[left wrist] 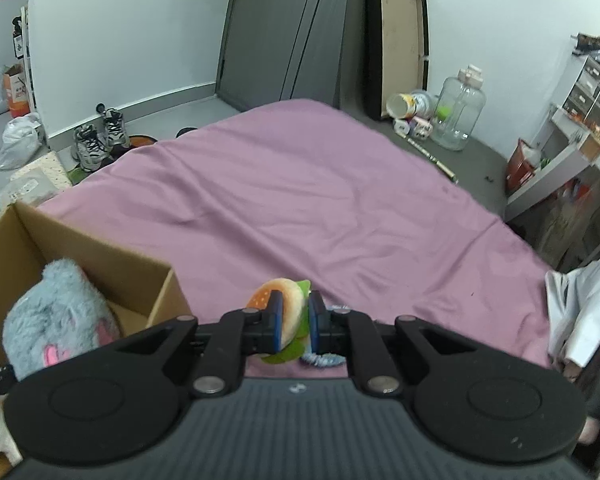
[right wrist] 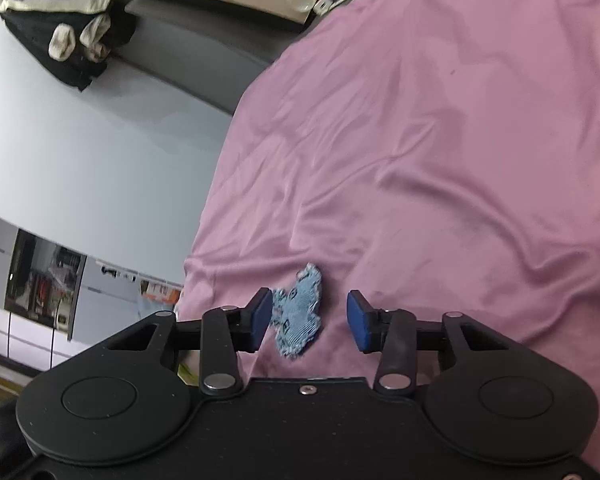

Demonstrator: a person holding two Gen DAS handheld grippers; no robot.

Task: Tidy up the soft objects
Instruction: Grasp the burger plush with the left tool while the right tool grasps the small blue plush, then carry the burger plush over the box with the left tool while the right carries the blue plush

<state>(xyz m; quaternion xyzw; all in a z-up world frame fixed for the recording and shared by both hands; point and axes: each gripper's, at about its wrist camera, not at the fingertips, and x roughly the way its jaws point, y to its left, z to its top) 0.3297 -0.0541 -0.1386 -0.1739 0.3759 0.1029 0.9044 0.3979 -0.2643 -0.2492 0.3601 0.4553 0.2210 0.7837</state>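
Left tool [left wrist: 294, 322] pinching a plush burger [left wrist: 280, 300] between its blue pads, green lettuce trim sticking out below and at the top. Burger held above the near edge of the bed [left wrist: 320, 184], which is covered in a pink sheet.

Cardboard box [left wrist: 100, 252] sits at the bed's near-left corner, just left of the left tool. Grey fluffy plush [left wrist: 56, 320] with pink patches lies inside the box.

Right tool [right wrist: 308, 320] spread wide, nothing gripped. A small blue denim patch [right wrist: 300, 316] with frayed edges lies flat on the bed between the pads, closer to the left-hand pad and touching or nearly touching it; clear gap to the other pad. In the left wrist view the same patch [left wrist: 320, 359] peeks out just under the left tool.

Beyond the far side of the bed: sneakers [left wrist: 100, 136] on the floor, a clear plastic jug [left wrist: 460, 112] near the wall.
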